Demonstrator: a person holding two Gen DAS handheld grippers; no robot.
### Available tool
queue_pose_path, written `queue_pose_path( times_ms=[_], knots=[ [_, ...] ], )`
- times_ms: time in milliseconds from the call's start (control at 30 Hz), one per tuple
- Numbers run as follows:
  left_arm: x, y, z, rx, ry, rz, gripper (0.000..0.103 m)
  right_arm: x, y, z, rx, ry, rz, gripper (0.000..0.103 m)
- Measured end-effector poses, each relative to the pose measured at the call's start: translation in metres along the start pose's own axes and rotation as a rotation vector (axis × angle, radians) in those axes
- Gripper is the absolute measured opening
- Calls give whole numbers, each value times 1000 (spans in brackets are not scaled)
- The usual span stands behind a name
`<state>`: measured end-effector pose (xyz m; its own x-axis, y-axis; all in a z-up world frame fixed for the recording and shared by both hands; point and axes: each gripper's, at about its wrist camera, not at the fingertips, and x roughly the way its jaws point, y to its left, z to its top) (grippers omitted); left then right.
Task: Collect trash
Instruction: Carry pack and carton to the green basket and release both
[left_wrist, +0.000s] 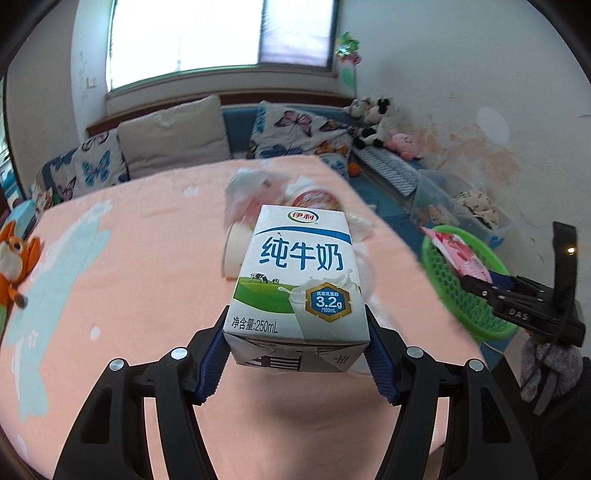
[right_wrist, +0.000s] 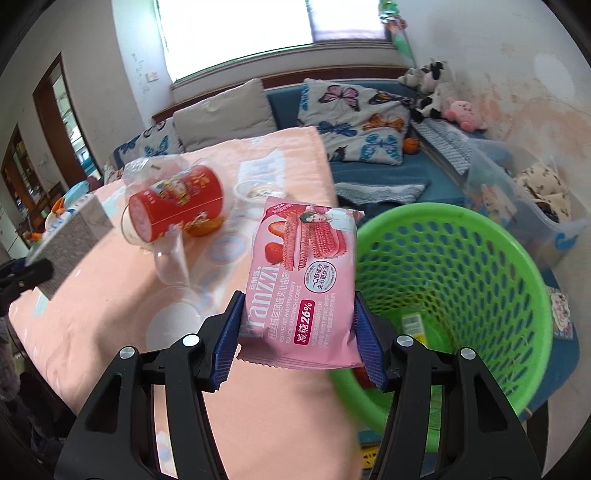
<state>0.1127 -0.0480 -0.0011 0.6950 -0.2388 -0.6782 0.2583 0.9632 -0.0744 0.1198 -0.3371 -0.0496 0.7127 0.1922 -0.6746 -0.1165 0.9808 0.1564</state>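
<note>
My left gripper (left_wrist: 295, 334) is shut on a white and blue milk carton (left_wrist: 299, 266), held lifted above the pink tablecloth (left_wrist: 129, 277). Behind the carton lie a paper cup (left_wrist: 234, 251), a crumpled plastic bag (left_wrist: 251, 188) and a red-lidded tub (left_wrist: 314, 197). My right gripper (right_wrist: 297, 332) is shut on a pink strawberry cookie packet (right_wrist: 303, 280), which hangs by the table's right edge, next to the rim of a green mesh basket (right_wrist: 461, 258). A red can (right_wrist: 177, 203) and a clear plastic cup (right_wrist: 173, 258) lie on the cloth. The left wrist view shows the right gripper (left_wrist: 476, 284) over the basket (left_wrist: 448, 286).
A sofa with butterfly cushions (left_wrist: 295, 136) runs behind the table, with plush toys (left_wrist: 380, 122) in the corner. A clear storage box (right_wrist: 535, 192) stands beyond the basket. An orange fox toy (left_wrist: 14, 258) sits at the table's left edge. Some litter lies in the basket's bottom.
</note>
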Motion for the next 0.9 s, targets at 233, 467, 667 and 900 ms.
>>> queue_pose_path(
  times_ms=[233,467,667,900],
  knots=[
    [-3,-37,24,89,-20,-101,63,-14,-35,-5,66,-5,-70,58],
    [19,-80,39,170,1,-182,63,-21,-77,-9,127,4,-156,58],
    [42,-111,50,217,30,-221,63,-13,-103,-15,167,36,-198,59],
    [63,-139,57,272,63,-239,63,-2,-125,-23,211,63,-231,67]
  ],
)
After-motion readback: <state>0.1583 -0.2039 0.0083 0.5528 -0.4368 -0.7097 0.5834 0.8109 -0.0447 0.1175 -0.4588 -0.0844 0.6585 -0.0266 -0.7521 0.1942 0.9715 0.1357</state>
